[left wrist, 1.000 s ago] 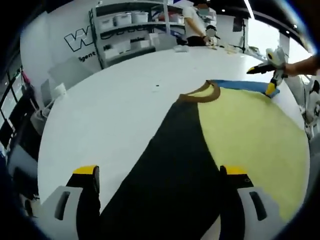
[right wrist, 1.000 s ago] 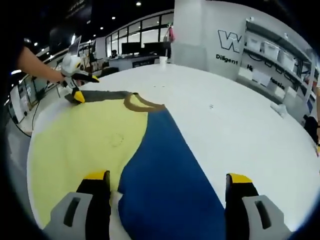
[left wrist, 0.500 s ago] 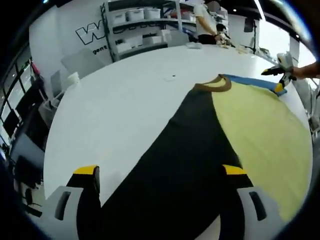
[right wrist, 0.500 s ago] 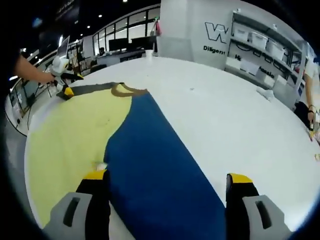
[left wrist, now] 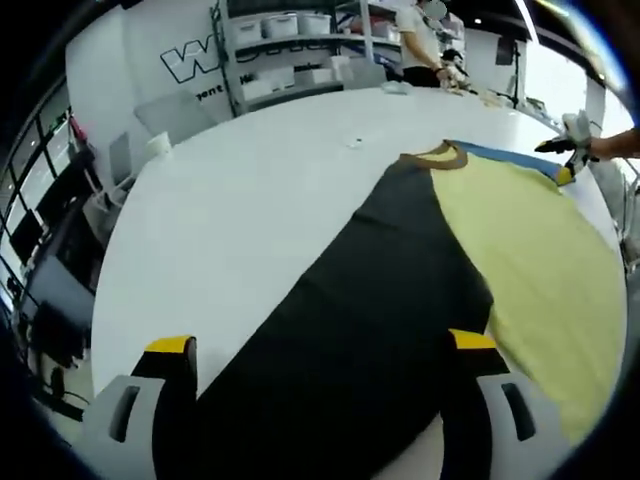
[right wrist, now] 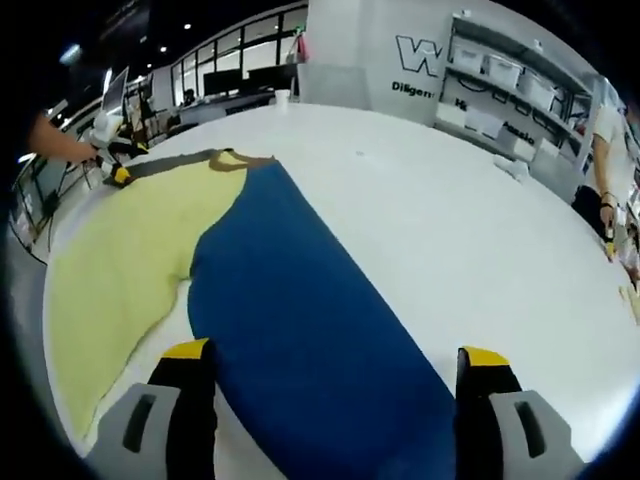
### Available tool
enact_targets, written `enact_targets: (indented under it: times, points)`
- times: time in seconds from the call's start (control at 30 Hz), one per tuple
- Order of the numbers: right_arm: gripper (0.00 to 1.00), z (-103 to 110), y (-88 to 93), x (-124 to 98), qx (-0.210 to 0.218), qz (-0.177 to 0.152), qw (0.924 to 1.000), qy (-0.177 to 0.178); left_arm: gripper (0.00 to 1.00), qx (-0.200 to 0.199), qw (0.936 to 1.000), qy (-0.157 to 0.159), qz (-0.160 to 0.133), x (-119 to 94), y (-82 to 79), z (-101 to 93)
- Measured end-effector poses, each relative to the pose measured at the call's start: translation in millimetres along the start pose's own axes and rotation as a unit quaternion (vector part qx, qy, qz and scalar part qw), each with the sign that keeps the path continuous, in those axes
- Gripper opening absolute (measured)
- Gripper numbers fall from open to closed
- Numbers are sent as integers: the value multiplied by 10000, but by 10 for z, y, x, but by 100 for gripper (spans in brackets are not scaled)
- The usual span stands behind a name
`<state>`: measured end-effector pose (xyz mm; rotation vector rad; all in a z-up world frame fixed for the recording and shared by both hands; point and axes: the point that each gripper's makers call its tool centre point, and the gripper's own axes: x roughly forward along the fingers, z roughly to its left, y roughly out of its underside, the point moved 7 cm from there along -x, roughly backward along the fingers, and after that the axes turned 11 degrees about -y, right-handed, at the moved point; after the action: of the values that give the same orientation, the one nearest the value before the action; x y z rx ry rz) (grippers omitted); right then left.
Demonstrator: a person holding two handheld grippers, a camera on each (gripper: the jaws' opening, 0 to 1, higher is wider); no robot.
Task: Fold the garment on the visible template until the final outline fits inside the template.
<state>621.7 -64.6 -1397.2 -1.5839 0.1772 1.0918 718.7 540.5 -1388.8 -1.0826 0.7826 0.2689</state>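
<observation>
Two open grippers sit at opposite ends of the shirt (left wrist: 400, 290), which runs long from the left gripper (left wrist: 322, 345) at the bottom up to the right gripper (left wrist: 566, 172) at upper right.

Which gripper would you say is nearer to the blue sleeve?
Right. The right gripper straddles the blue sleeve; the left gripper is beyond the collar, at the black sleeve.

The left gripper (left wrist: 320, 400) and right gripper (right wrist: 335, 405) each have grey plastic jaws with black inner faces and yellow tips.
</observation>
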Motion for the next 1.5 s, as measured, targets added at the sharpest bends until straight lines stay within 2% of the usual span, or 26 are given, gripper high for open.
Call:
enact_targets:
  times: [0.07,0.27,0.43,0.53,0.63,0.77,0.93,1.03,1.2,1.3,1.5]
  points:
    - [100,-68,2,-20,48,41,9999,98,99,-19,9999,-143,19,9,-26,49]
    - [100,-157,-10,-60,-57,148,9997,158,99,11,9997,-208,83,38,-49,98]
    - [100,-191,-34,-74,-163,207,9995,180,99,251,9992,-280,108,60,-109,158]
    - [97,-133,-79,-94,-437,227,9986,168,99,644,9979,-102,-65,1,-117,86]
    - [96,-136,-73,-162,-424,142,9987,228,99,536,9984,-183,0,-46,-70,114]
    - [97,-294,-24,-337,60,-215,9983,544,99,460,9984,-308,-101,-105,-37,225]
    - [95,-379,133,-437,0,92,9976,679,99,434,9982,-410,-6,-159,24,281]
    - [95,-408,198,-482,68,161,9967,793,99,300,9982,-513,45,-168,41,326]
    - [95,-510,245,-545,164,197,9941,1058,99,251,9970,-725,130,-170,73,406]
    - [94,-581,285,-569,176,337,9918,1217,99,280,9959,-841,181,-167,113,488]
    - [96,-619,311,-582,237,396,9906,1286,99,241,9941,-1027,234,-192,126,564]
